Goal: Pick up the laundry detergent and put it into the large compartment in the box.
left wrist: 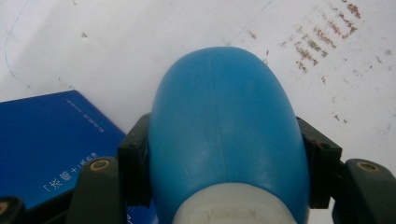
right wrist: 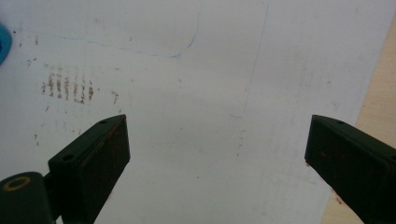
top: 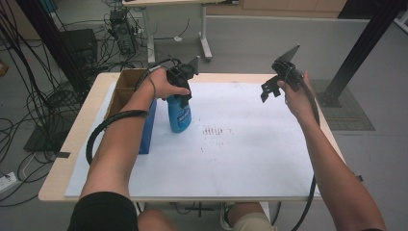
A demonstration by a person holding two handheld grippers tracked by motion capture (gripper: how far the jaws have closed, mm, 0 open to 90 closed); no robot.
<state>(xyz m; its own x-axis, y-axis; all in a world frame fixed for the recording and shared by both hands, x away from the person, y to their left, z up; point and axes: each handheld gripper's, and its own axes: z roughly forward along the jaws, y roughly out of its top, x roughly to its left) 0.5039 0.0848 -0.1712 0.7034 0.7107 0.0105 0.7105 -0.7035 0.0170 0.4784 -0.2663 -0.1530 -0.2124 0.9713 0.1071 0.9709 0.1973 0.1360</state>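
Two tongs up over a white-covered tabletop (top: 250,159). Left tongs (top: 184,98) clenched on the upper body of a blue bottle (top: 179,115), just below its white neck, one black pad pressed flat against each side in the left gripper view. Bottle (left wrist: 224,135) upright, base down on the white sheet at about ten o'clock from the sheet's middle, just beside a dark blue box (top: 147,130) at its nine o'clock, apart from it by a narrow gap. Brown cardboard box (top: 126,86) behind the blue one, at the tabletop's far left corner. Faint rows of brownish marks (top: 215,131) on the sheet at three o'clock of the bottle, near its base. Right tongs (top: 271,90) released, raised above the far right of the tabletop at about two o'clock from centre, well apart from the bottle, pads spread wide with bare sheet between them in the right gripper view (right wrist: 215,158).
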